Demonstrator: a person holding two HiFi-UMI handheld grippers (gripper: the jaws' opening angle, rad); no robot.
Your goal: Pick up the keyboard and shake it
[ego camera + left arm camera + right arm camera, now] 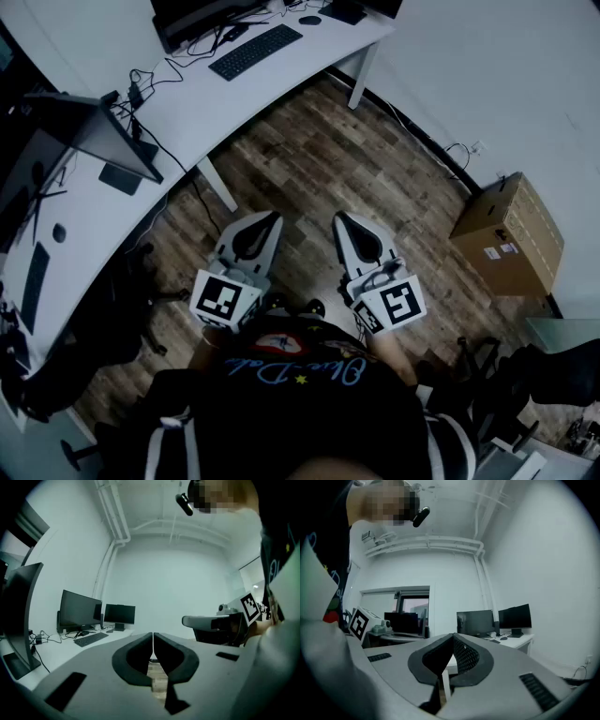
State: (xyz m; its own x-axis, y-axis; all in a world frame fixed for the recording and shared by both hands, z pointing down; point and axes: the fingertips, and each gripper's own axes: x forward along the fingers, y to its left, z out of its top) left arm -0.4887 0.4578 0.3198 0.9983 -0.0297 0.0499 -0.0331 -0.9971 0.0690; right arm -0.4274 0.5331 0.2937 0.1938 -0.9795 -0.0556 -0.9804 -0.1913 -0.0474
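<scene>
A black keyboard [255, 51] lies on the white desk [192, 117] at the far end of the room, in front of a monitor [202, 17]. In the left gripper view the same keyboard [90, 639] shows small at the left, below two monitors. Both grippers are held level over the wooden floor, close to the person's body and far from the desk. My left gripper [272, 218] is shut with nothing between its jaws, and so is my right gripper [339, 218]. From the left gripper view, its own jaws [153, 634] meet at the tips.
A mouse [309, 20] lies right of the keyboard. Another monitor [94, 131] and cables sit on the desk's left wing, with a second keyboard [34, 286] further left. A cardboard box [509, 234] stands by the right wall. Office chairs stand at lower left and lower right.
</scene>
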